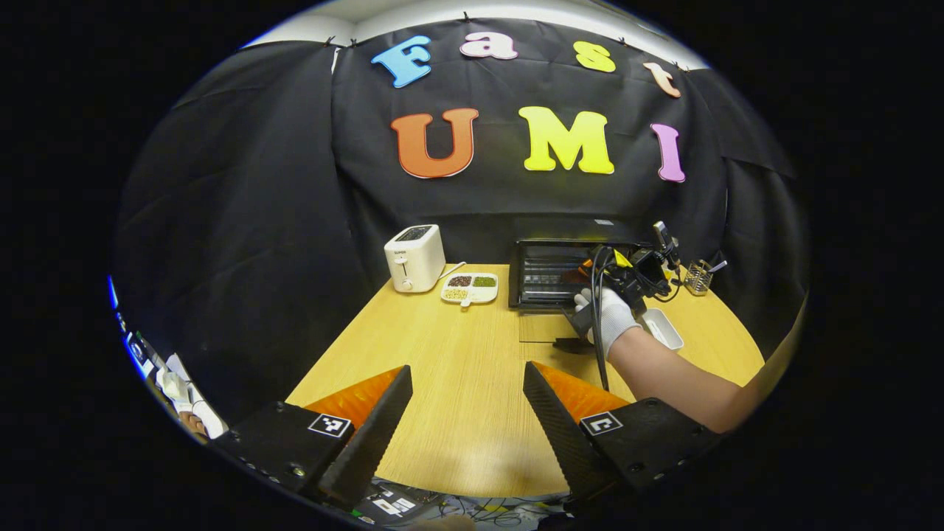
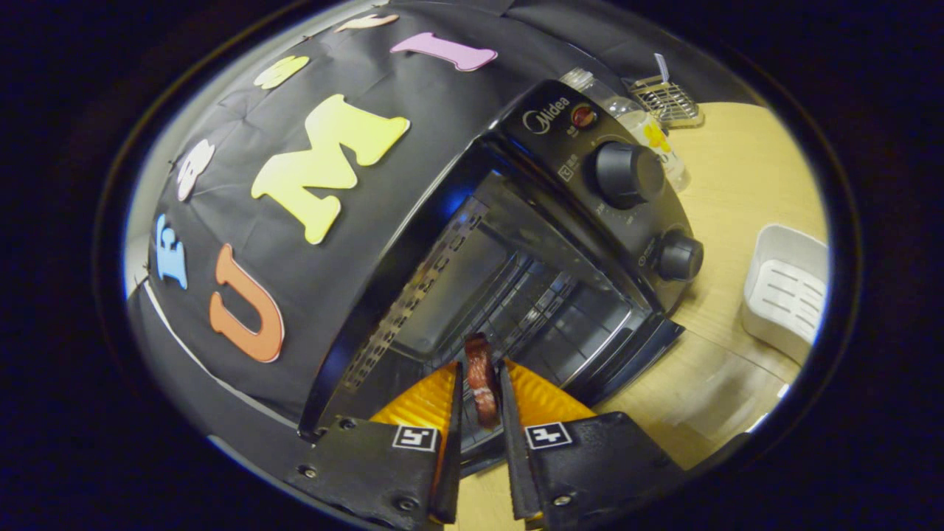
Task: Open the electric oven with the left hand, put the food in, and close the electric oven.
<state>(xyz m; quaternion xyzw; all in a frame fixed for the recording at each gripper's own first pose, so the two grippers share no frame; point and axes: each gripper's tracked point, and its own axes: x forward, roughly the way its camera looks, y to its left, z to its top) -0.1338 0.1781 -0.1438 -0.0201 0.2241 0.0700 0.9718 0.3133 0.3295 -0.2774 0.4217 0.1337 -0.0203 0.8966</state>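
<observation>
The black electric oven [image 1: 549, 269] stands at the table's far side with its glass door [image 1: 542, 324] folded down flat. In the right gripper view the oven [image 2: 619, 184] looms close and tilted, its cavity open with a wire rack [image 2: 546, 302] inside. My right gripper [image 2: 479, 376] is shut on a reddish strip of food [image 2: 481, 380], held at the oven's mouth. From the left gripper view, the right gripper [image 1: 634, 273] and a gloved hand [image 1: 608, 313] reach into the oven. My left gripper [image 1: 468, 380] hangs open over the near table, holding nothing.
A white toaster [image 1: 414, 258] and a divided dish of grains [image 1: 470, 287] sit left of the oven. A white tray [image 2: 785, 291] lies on the wooden table [image 1: 457, 383] right of the oven, with a wire basket [image 2: 667, 99] and a clear bottle [image 2: 649, 133] behind.
</observation>
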